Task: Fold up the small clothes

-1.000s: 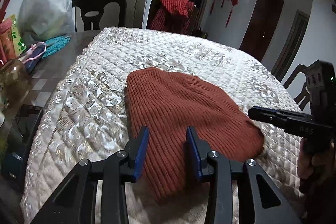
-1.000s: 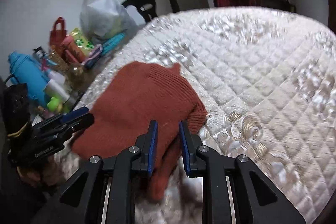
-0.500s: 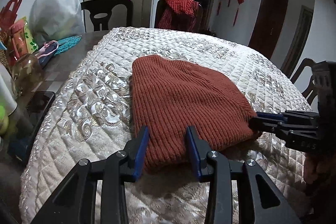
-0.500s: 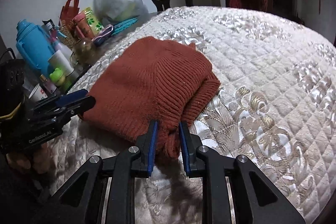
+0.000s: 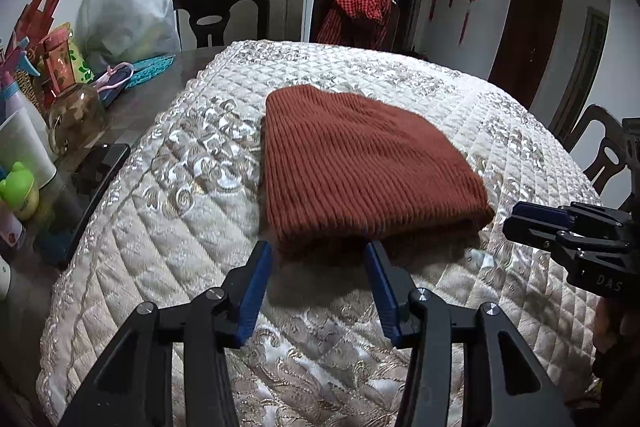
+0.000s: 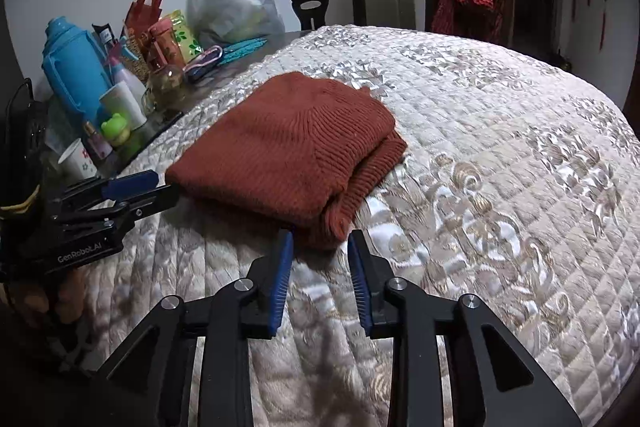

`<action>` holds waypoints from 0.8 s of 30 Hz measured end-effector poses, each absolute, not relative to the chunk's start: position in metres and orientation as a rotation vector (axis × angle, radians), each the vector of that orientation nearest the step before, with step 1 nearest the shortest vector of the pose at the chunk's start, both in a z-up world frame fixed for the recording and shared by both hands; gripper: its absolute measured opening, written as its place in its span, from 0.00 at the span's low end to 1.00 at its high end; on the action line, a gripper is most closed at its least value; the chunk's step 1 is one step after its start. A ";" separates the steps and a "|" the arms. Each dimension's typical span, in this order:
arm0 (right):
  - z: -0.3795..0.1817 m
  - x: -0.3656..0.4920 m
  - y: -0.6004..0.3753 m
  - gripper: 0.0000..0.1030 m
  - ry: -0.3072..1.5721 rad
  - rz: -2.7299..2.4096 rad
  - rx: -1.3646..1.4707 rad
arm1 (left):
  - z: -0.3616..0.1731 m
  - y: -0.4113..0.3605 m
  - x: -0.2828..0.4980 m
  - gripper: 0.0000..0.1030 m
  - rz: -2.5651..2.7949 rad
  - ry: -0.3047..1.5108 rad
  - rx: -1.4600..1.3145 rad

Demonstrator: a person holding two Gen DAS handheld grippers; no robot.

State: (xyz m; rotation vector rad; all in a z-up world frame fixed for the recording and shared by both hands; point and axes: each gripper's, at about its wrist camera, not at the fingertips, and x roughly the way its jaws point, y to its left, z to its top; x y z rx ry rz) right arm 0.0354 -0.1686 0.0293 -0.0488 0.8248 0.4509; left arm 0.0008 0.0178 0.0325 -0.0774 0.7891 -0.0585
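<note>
The rust-red knitted garment (image 5: pixel 360 167) lay folded into a thick, roughly rectangular bundle near the middle of the quilted cover (image 5: pixel 180 227), its ribbed knit running in fine parallel ridges and a doubled layer showing along the near edge, where a lower flap (image 6: pixel 372 171) stuck out a little from under the top one. It looked soft and heavy enough to keep its fold unaided, which may be why neither tool gripped it. The left claw (image 5: pixel 318 255) sat just short of the bundle's near edge with its blue-padded fingers spread wide and nothing between them; the right claw (image 6: pixel 320 245) stood likewise parted at the bundle's near corner, empty, its tips close to the cloth but seemingly not pinching it. Judged from this, the fold seemed finished or nearly so. The cover was a pale, glossy satin stitched in diamonds with scrolling embroidery, draped over the table (image 5: pixel 160 87). At the bare side stood a blue flask (image 6: pixel 76 71), cups, a glass jar (image 5: pixel 76 115) and a white plastic bag (image 5: pixel 124 15); dark chairs, one draped with red checked cloth (image 5: pixel 352 11), ringed the far side.
</note>
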 end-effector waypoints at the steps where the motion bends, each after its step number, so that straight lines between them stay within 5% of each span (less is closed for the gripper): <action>1: 0.027 0.035 -0.168 0.33 0.828 0.446 -0.053 | 0.030 0.018 0.002 0.51 -0.057 0.795 -0.077; 24: 0.002 0.041 -0.156 0.38 0.887 0.388 -0.142 | 0.006 0.012 0.008 0.60 -0.001 0.852 -0.023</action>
